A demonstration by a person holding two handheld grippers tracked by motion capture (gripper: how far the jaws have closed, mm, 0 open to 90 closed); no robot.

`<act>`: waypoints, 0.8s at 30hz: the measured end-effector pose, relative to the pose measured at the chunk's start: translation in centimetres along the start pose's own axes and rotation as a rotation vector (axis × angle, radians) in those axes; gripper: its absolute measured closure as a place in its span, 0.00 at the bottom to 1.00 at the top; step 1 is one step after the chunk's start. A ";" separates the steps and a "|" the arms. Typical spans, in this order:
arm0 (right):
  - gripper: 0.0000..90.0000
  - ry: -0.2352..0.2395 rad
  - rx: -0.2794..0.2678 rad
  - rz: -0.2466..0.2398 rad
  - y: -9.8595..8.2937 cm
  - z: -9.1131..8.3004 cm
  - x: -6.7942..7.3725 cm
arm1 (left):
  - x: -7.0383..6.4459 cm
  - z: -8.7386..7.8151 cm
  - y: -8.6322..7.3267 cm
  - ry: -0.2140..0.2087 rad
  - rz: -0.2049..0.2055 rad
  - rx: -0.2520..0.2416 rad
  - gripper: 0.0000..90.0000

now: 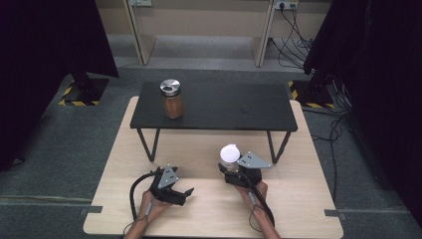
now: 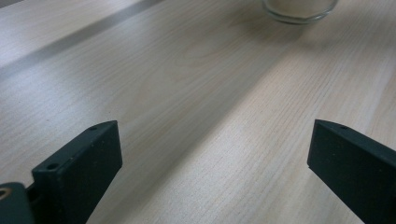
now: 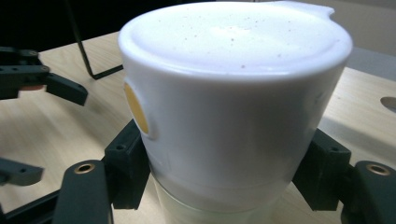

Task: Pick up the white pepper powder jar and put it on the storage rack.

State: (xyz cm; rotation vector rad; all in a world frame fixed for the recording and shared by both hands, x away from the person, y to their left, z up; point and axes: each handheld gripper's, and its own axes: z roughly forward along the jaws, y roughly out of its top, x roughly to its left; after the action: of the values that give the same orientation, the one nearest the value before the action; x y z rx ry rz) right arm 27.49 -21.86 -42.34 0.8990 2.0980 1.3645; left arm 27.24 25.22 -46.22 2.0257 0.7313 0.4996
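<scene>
A glass jar with a tall white lid (image 1: 230, 153) stands at the middle front of the wooden table (image 1: 298, 199). My right gripper (image 1: 229, 168) is shut on the white-lidded jar, with a jaw pressed on each side just below the lid. In the right gripper view the white-lidded jar (image 3: 233, 93) is very close and has a round yellow mark on its lid. My left gripper (image 1: 186, 194) lies low over the table to the left, open and holding nothing. The left gripper (image 2: 212, 154) has its jaws wide apart, and the jar's glass base (image 2: 299, 11) stands beyond them.
A low black shelf on wire legs (image 1: 239, 107) spans the far half of the table. On its left end stands a jar of brown contents with a silver lid (image 1: 172, 98). Cables (image 1: 293, 45) trail on the floor at the back right.
</scene>
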 end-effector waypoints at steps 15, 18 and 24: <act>0.34 0.059 -0.037 -0.034 2.4 -4.5 0.3 | 0.0 0.0 0.0 -0.001 -0.005 -0.002 0.02; 0.34 0.065 -0.044 -0.049 3.2 -5.2 0.5 | 0.0 0.0 0.0 -0.001 -0.005 -0.002 0.02; 0.34 0.071 -0.061 -0.062 4.8 -6.3 0.6 | 0.0 0.0 0.0 -0.001 -0.004 -0.001 0.02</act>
State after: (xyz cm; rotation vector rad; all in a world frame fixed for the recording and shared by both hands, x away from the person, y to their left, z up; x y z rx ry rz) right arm 23.98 -23.89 -35.53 0.7655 2.1069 1.4396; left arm 27.25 25.25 -46.24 2.0230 0.7342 0.4963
